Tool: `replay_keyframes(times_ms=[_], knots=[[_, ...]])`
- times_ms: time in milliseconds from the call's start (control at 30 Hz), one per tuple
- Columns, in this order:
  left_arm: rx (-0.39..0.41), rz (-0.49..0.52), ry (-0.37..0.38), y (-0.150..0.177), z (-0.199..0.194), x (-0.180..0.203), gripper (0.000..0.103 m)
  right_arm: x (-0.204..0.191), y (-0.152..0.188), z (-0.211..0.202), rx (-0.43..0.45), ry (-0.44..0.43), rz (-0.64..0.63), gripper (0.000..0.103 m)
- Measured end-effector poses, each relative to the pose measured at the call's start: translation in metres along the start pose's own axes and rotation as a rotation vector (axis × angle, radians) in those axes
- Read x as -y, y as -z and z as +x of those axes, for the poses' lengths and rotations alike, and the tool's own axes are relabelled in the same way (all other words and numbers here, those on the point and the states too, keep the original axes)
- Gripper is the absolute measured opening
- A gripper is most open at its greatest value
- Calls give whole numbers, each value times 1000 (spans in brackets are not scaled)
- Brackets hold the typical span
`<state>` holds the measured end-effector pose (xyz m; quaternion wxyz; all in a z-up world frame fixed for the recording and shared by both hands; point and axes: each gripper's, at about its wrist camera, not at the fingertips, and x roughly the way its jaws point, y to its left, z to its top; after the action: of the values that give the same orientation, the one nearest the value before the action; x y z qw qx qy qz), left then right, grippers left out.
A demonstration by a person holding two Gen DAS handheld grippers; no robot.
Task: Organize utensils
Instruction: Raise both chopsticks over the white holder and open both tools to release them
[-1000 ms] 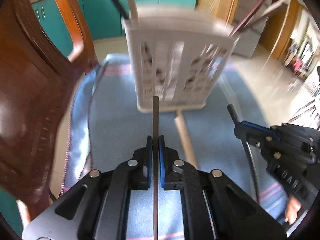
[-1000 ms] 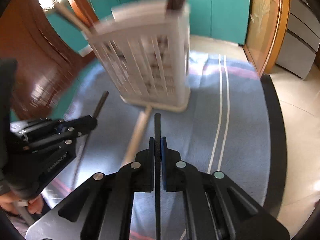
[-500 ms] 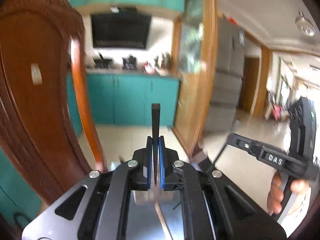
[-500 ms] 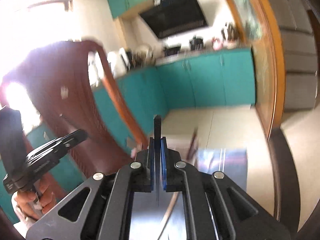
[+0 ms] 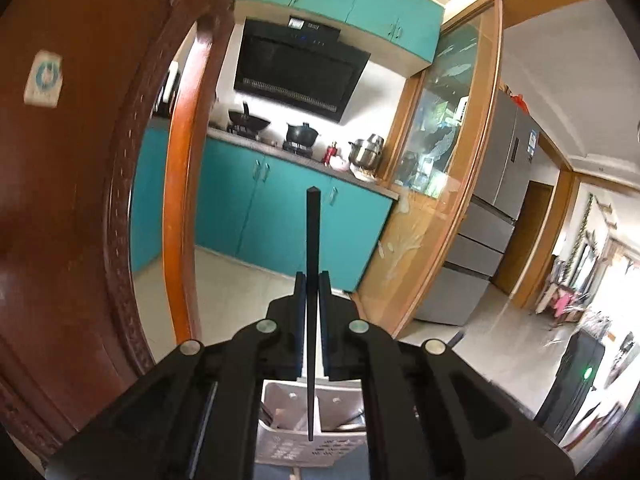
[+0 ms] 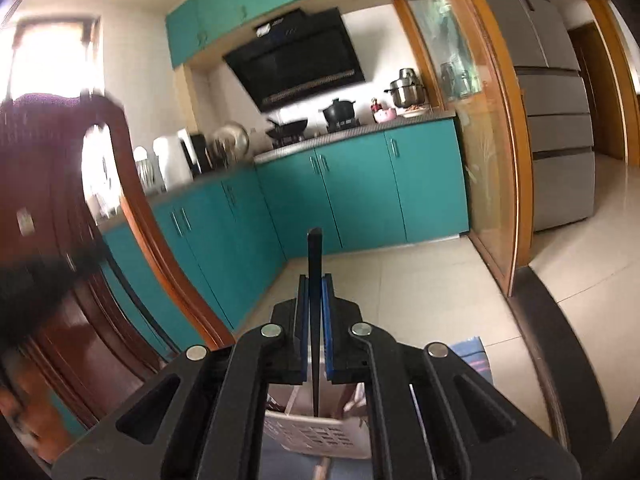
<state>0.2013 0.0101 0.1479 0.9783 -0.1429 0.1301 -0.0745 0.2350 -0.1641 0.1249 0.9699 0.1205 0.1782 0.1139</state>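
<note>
Two dark chopsticks stand upright, the left chopstick (image 5: pixel 312 280) clamped by the left gripper (image 5: pixel 312 296), the right chopstick (image 6: pixel 315 312) by the right gripper (image 6: pixel 315 300). Each tip hangs directly over the white utensil basket (image 5: pixel 308 446), so lowering straight down should seat both.

Straight ahead of the jaws runs a kitchen of teal cabinets (image 6: pixel 360 188) under a black range hood (image 5: pixel 298 70), pots on the stove. Pale tiled floor (image 6: pixel 420 280), a glass sliding door (image 5: pixel 436 168) and steel fridge (image 5: pixel 500 208) right, dark wooden chair (image 5: pixel 80 160) left, window glare (image 6: pixel 44 52).
</note>
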Motion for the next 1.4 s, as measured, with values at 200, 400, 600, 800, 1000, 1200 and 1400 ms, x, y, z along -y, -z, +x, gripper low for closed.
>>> replay_keyframes(times_ms=[200,400,600,800,1000,1200,1400], knots=[[21,-21,-6,4,5,2,7,-4,18,10,-42,-1,-24,7],[51,-101,-40,7,8,-12,7,-6,22,-4,-46,3,-35,26],[90,-177,-42,6,5,-25,7,7,16,-40,26,-57,29,35],[71,-144,-102,20,21,-16,7,15,21,-72,67,-112,13,35],[-19,-105,-131,42,44,-12,7,17,38,-67,-45,-154,-42,35],[-50,-81,-126,47,42,-13,7,9,75,-31,-266,-144,-96,35],[-63,-67,-138,52,26,-23,27,-9,128,20,-560,-126,-130,35]])
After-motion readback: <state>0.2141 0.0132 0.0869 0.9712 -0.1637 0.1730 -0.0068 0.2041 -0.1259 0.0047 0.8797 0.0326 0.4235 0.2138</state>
